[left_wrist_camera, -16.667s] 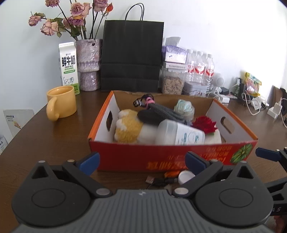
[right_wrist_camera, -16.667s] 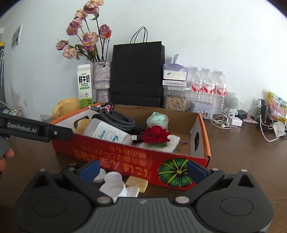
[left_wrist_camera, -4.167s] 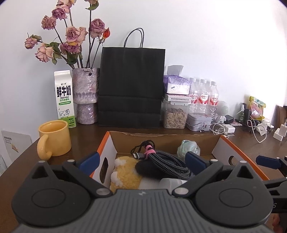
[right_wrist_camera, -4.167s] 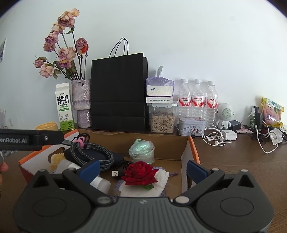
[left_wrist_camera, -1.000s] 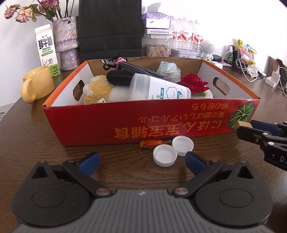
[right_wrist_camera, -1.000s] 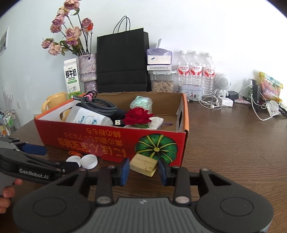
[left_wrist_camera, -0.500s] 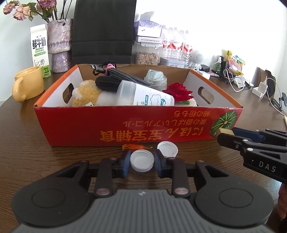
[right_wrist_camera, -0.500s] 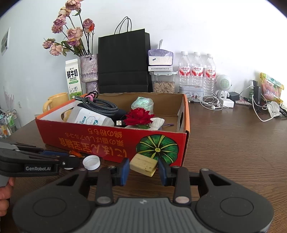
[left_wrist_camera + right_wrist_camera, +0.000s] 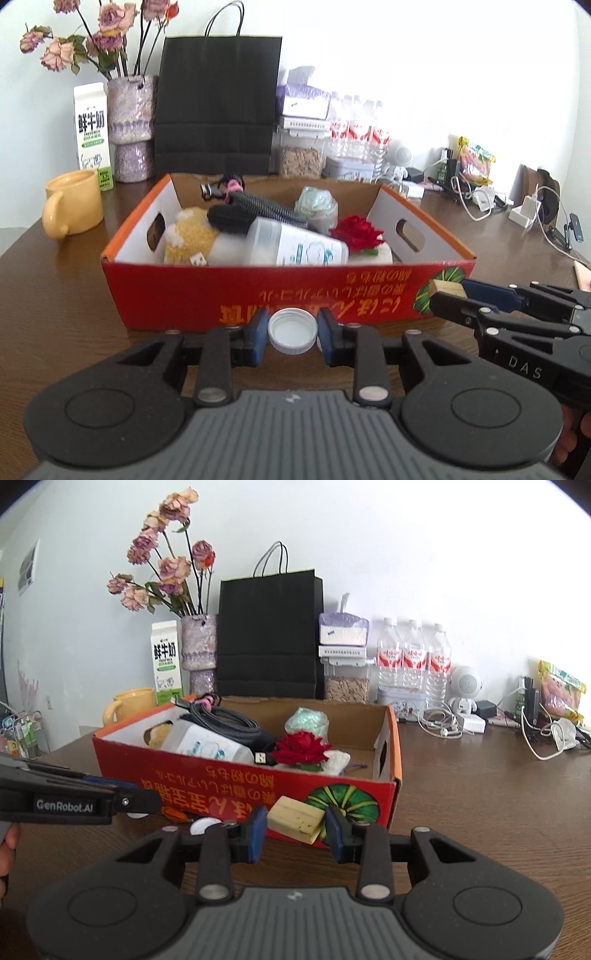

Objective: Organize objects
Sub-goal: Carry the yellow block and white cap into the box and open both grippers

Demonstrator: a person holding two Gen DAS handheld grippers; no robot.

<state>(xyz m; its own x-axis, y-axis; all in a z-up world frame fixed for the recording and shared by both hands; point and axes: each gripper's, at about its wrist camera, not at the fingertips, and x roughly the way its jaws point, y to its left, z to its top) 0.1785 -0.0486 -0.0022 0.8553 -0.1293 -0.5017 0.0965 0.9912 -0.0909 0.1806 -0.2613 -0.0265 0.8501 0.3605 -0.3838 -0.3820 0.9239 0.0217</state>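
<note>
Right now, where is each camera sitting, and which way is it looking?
Left wrist: rides the left gripper, facing the red cardboard box; its blue pads pinch a white plastic bottle cap.
Right wrist: rides the right gripper, facing the box's pumpkin corner; its pads pinch a tan rectangular block.
Shared: box, black paper bag, each other's gripper.

Left wrist view sits low behind the left gripper [image 9: 291,334], facing along its fingers at the long red side of the box [image 9: 258,291], close, angled slightly down. Right wrist view sits behind the right gripper [image 9: 295,829], facing the same box [image 9: 236,779] from its right corner, close. Both share the box, black bag [image 9: 218,107], vase [image 9: 198,653] and back wall; each catches the other gripper at its edge.
</note>
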